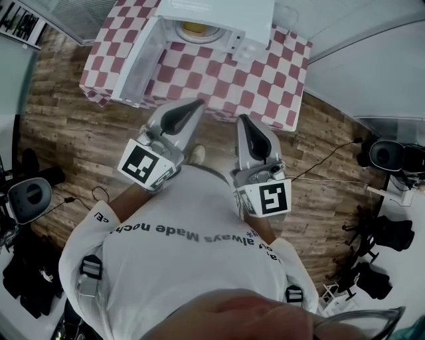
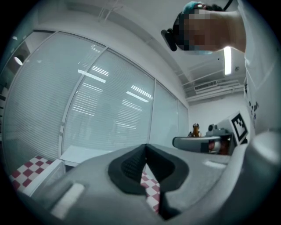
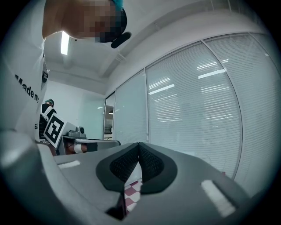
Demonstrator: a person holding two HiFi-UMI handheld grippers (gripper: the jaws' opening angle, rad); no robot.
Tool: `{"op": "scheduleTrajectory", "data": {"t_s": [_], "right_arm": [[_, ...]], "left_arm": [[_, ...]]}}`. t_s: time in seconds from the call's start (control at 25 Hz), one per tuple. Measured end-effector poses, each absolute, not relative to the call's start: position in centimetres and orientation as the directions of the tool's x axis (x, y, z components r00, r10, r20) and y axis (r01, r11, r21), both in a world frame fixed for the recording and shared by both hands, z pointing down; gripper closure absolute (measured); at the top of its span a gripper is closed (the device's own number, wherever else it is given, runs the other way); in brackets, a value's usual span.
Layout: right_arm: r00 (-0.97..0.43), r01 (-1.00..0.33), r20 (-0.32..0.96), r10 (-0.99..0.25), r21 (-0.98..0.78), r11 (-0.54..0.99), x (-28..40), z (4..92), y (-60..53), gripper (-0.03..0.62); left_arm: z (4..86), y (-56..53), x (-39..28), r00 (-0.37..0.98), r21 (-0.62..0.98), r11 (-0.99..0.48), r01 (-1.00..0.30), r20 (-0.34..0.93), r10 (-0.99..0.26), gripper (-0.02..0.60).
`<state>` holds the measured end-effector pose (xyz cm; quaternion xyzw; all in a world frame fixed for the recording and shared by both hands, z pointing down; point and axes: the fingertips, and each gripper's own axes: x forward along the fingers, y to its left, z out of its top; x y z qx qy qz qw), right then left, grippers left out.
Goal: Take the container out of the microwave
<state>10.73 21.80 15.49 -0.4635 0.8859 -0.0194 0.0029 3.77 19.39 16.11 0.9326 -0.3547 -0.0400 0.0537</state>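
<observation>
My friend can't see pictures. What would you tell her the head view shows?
Seen from above, a person in a white shirt points the left gripper and right gripper, both shut and empty, toward a white microwave. Its door stands open with a yellowish container inside, on a table with a red-and-white checked cloth.

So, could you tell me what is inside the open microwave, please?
Inside the microwave, a round container with yellowish contents shows at its open front. The microwave's top covers the container's far part and the rest of the cavity.
</observation>
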Motion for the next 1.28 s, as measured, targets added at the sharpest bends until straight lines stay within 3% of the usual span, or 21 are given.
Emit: {"op": "scheduleTrajectory", "data": {"t_s": [0.84,1.28], "right_arm": [[-0.630,-0.776,0.032,-0.776,-0.062,0.628,11.1,17.1,16.2,0.592],[-0.646,-0.764,0.041,-0.763,-0.045,0.644,7.3,17.0,8.4,0.592]], "left_arm": [[17.8,14.1,4.5,0.706,0.141,-0.700,-0.700,-0.010,-0.708,0.578],[17.8,6.5,1.0,0.701,0.155,-0.695,-0.702,-0.021,-0.713,0.578]]}}
